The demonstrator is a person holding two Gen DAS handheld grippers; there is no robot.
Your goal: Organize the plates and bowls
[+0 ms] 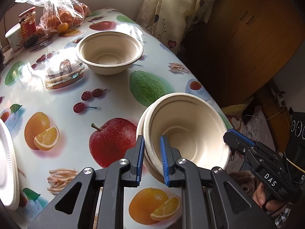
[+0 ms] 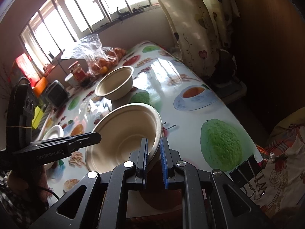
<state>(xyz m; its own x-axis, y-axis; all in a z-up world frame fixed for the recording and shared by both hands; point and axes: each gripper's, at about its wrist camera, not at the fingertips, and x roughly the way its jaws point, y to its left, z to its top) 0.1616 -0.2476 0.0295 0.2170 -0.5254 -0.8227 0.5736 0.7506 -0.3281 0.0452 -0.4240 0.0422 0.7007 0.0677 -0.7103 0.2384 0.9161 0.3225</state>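
Two beige paper bowls, nested and tilted point(image 1: 190, 131), hang above the table's right edge. My left gripper point(image 1: 152, 152) is shut on their near rim. My right gripper point(image 2: 154, 152) is shut on the opposite rim of the same bowls point(image 2: 125, 133); it shows in the left wrist view point(image 1: 238, 139) at the right. A third beige bowl point(image 1: 109, 51) stands upright farther back on the table, also in the right wrist view point(image 2: 115, 85). A white plate stack point(image 1: 7, 168) lies at the left edge, small in the right wrist view point(image 2: 54, 132).
The table point(image 1: 76, 87) has a glossy fruit-print cloth. At the far end stand a red-lidded jar point(image 1: 27, 22), a plastic bag of oranges point(image 1: 61, 15) and a white cup point(image 1: 12, 35). A curtain point(image 1: 171, 9) and a wooden cabinet point(image 1: 247, 38) are right of the table.
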